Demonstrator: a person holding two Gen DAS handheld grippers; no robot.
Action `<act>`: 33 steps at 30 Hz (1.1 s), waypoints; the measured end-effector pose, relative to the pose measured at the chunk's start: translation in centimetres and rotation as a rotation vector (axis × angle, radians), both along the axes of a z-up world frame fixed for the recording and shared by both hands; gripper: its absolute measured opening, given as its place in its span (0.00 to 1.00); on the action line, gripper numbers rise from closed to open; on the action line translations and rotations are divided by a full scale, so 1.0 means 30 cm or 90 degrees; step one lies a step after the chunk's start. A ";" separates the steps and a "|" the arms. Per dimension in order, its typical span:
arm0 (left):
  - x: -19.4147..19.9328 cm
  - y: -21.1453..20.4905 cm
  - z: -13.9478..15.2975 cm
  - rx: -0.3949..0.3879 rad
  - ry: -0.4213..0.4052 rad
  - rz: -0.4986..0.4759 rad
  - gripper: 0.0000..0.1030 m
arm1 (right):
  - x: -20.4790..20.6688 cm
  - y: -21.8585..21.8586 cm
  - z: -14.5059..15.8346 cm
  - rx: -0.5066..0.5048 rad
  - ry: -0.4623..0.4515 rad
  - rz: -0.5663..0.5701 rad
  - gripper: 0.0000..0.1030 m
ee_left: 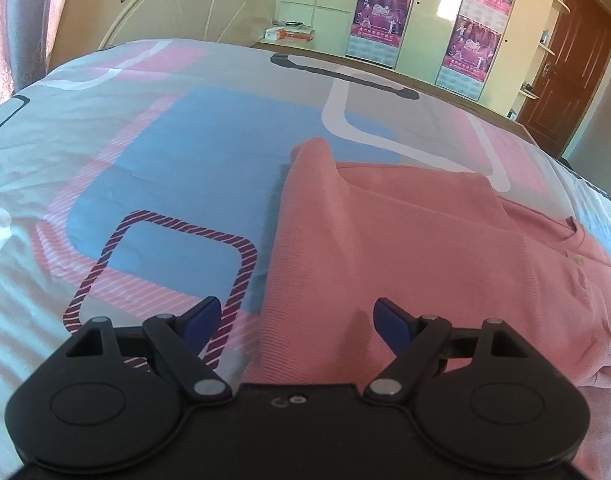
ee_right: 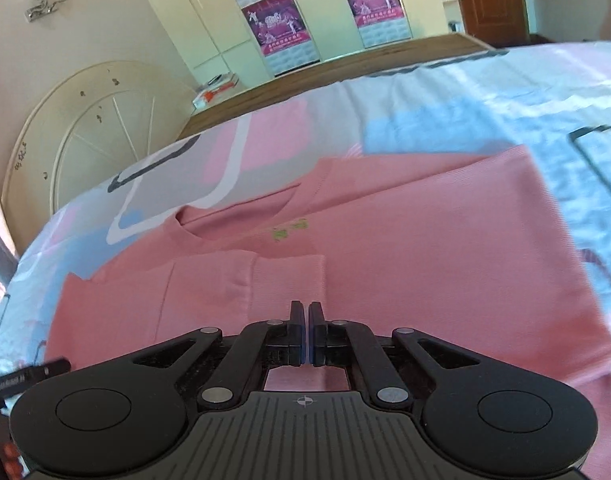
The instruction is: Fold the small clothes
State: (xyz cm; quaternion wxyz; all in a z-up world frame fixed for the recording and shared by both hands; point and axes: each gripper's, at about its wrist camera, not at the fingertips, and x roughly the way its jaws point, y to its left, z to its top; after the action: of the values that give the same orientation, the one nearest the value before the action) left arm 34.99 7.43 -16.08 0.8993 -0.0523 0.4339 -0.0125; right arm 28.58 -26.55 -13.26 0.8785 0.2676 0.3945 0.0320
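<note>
Lying on one bedspread (ee_left: 153, 152), one pink sweater (ee_left: 405, 248), two claws above.

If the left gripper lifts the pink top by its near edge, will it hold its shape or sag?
Probably sag: the pink top is a thin ribbed knit lying limp, its folded sleeve draped flat. It looks light, so one edge should lift easily. It may drag rather than slide on the wrinkled bedsheet, likely undoing the fold.
</note>
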 end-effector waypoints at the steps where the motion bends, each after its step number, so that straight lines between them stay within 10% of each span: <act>1: -0.001 0.001 0.002 0.002 -0.002 0.000 0.80 | 0.022 0.009 -0.008 0.007 0.005 0.002 0.04; 5: 0.002 0.010 0.005 0.003 -0.004 0.003 0.80 | 0.074 0.038 -0.039 0.037 0.012 0.008 0.47; 7: 0.001 0.016 0.006 0.003 -0.004 0.005 0.80 | 0.083 0.057 -0.029 0.017 0.005 0.011 0.53; 15: 0.006 0.019 -0.015 0.004 0.003 0.009 0.80 | 0.090 0.086 -0.036 -0.014 0.030 0.024 0.52; 17: 0.007 0.015 -0.017 0.002 0.006 0.007 0.80 | 0.087 0.102 -0.030 0.016 0.026 0.047 0.16; 33: 0.027 0.013 0.002 0.000 -0.012 0.010 0.80 | -0.010 0.133 0.098 -0.199 -0.067 0.057 0.10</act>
State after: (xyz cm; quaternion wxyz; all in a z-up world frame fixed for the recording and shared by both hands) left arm 35.79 7.82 -16.02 0.9035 -0.0554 0.4249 -0.0062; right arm 28.27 -22.56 -10.33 0.9266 0.1076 0.3596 0.0236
